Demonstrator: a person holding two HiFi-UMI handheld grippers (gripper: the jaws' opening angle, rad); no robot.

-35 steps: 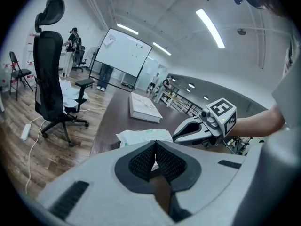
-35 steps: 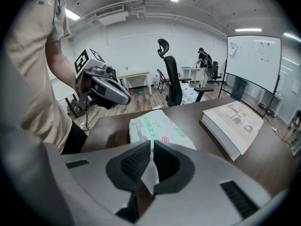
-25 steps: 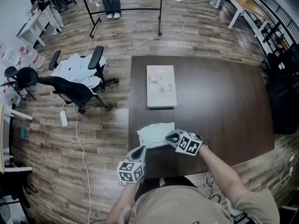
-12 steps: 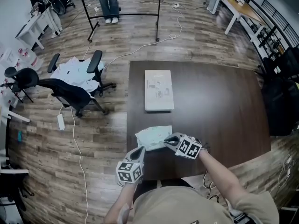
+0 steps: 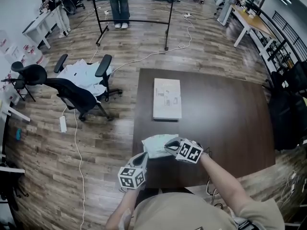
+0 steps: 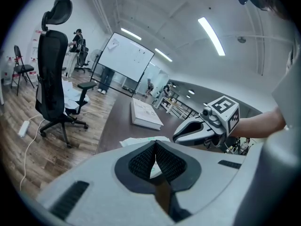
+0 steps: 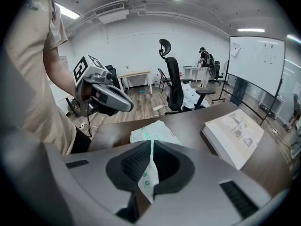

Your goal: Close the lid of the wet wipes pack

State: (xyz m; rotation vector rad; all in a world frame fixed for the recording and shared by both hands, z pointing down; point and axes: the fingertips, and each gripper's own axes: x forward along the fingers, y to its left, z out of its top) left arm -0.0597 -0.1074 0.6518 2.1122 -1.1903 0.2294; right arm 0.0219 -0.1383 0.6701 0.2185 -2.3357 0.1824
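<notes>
Dark brown wood, the table (image 5: 230, 119) carries the whole job, with an office chair (image 5: 72, 87) well off on the floor at the far left. The left gripper (image 5: 143, 156) hangs at the table's near edge, just beside the wipes pack (image 5: 154, 144). Its pads (image 6: 142, 161) are pressed together at the tips with nothing clearly between them; only a sliver of the pack shows through the gap below. The pack lies flat near the front edge, well apart from the book (image 5: 167, 98) beyond it. The right gripper (image 5: 169, 146) rests on the pack's right end, its pads (image 7: 136, 163) clamped on a white strip printed with green. The strip belongs to the pack, but I cannot tell whether it is the lid flap or the wrapper's edge. The main risk, as I judge it, is that nothing pins the pack down: pressing or pulling the flap with one gripper could slide the light pack over the smooth wood, or lift it, leaving the lid half shut. A pinch on the wrapper instead of the flap would only crumple it. Against the frame a second ago the head camera has tipped, showing more of the room; the grippers and pack keep much the same arrangement — the right one seems a little further over the pack.
</notes>
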